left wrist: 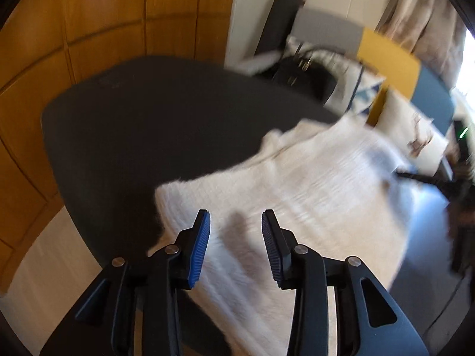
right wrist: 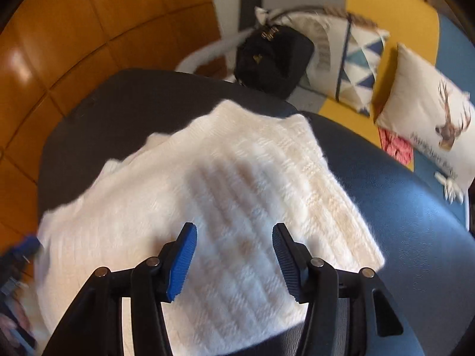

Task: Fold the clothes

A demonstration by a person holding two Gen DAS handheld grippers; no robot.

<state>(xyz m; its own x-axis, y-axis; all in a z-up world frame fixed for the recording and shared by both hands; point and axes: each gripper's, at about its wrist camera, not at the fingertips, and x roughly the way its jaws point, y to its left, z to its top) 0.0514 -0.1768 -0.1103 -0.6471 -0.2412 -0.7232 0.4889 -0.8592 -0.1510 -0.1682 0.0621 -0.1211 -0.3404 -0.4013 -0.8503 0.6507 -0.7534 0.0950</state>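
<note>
A white ribbed knit garment lies folded on a dark table, its near edge hanging over the table's front. My left gripper hovers open above the garment's near left part, nothing between its fingers. In the right wrist view the same white garment fills the middle of the dark table. My right gripper is open just above its centre, holding nothing. The other gripper shows blurred at the left edge of that view. Both views are motion-blurred.
Behind the table stands a black bag and several cushions on a yellow and blue seat. Wooden panelling runs along the left. A red cloth lies beside the deer cushion.
</note>
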